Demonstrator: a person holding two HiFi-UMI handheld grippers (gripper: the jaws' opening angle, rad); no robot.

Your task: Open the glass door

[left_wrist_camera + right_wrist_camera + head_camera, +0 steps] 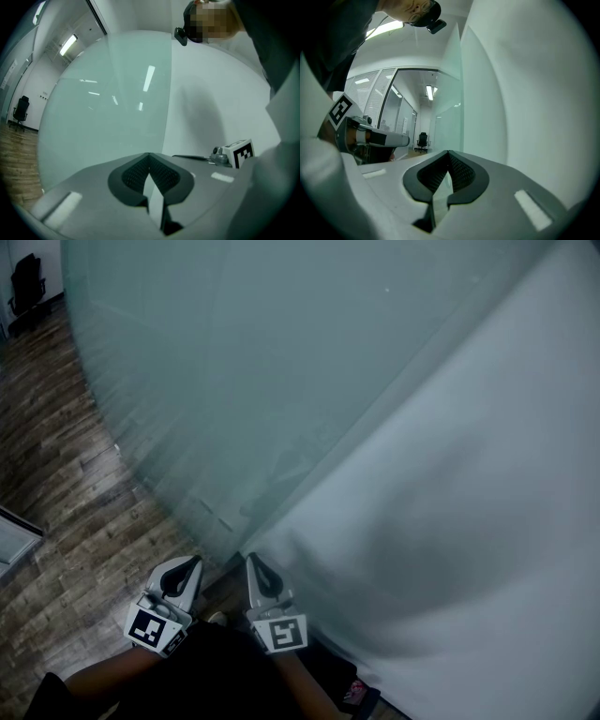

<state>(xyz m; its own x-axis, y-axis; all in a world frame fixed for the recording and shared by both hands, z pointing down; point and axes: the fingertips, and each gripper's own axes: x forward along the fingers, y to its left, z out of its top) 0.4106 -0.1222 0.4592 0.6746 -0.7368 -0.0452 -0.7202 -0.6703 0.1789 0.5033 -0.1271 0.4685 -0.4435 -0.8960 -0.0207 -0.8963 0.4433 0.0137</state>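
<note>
Both our left gripper and right gripper sit near the edge of the glass door, jaws closed on nothing, likely for pushing rather than grasping.

no readable text, labels or signs

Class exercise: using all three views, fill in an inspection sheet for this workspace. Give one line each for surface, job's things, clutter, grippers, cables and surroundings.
Surface: wood-plank floor.
Job's things: frosted glass door, upright; no handle in view.
Clutter: pale flat object at the head view's left edge; cannot tell what it is.
Grippers: left gripper and right gripper side by side, facing where the door meets the wall; both shut, nothing between the jaws.
Cables: nothing seen.
Surroundings: white wall to the right of the door; office chair far off on the floor.
</note>
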